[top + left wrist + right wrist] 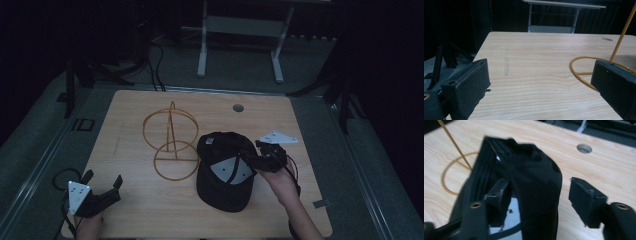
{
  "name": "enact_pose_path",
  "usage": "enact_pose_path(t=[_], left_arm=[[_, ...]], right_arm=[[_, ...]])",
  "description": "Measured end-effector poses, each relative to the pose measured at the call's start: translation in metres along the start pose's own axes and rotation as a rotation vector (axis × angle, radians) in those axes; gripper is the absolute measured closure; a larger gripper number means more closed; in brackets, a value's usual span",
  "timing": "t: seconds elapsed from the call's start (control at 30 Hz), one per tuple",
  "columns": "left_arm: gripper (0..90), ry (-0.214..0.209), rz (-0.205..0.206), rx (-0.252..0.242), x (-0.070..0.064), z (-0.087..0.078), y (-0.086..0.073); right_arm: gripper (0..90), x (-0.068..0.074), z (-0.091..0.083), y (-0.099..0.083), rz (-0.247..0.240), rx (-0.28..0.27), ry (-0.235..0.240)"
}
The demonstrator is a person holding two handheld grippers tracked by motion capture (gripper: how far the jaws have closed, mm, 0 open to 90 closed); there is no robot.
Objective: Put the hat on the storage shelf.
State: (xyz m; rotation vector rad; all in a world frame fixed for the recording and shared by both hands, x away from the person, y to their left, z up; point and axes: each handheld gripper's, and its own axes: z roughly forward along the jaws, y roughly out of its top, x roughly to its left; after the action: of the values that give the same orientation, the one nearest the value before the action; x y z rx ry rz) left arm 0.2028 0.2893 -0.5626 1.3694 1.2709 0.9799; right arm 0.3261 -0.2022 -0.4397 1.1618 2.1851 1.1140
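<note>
While the left gripper [102,192] rests released at 7 o'clock, the right gripper [255,152], jaws parted, straddles the black cap's [222,172] wall at 4 o'clock.

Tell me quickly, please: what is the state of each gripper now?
Left gripper: open, holding nothing, above the light wooden table.
Right gripper: open, jaws astride the mesh side of the black fabric baseball cap, not clamped.

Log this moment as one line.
right tool: open, one jaw inside black cap | left tool: open, idle | wire stand: bare
</note>
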Motion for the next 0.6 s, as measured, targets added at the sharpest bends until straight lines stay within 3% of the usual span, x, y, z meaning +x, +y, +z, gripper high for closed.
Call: enact_pose_path(t=[0.17,0.33,0.47,0.6], left_arm=[[2.5,0.000,-0.003,-0.001,0.000,0.000,0.000],[2.5,-0.002,-0.010,0.003,0.001,0.000,0.000],[2.5,-0.002,-0.011,0.002,0.001,0.000,0.000],[2.5,0.001,-0.002,0.005,0.000,0.001,-0.001]], right_arm=[[38.1,-0.002,0.010,-0.008,0.012,0.043,-0.024],[47.4,-0.002,0.019,-0.019,0.027,0.081,-0.062],[71.8,-0.004,0.026,-0.025,0.020,0.100,-0.081],[83.4,-0.006,0.029,-0.027,0.022,0.115,-0.092]])
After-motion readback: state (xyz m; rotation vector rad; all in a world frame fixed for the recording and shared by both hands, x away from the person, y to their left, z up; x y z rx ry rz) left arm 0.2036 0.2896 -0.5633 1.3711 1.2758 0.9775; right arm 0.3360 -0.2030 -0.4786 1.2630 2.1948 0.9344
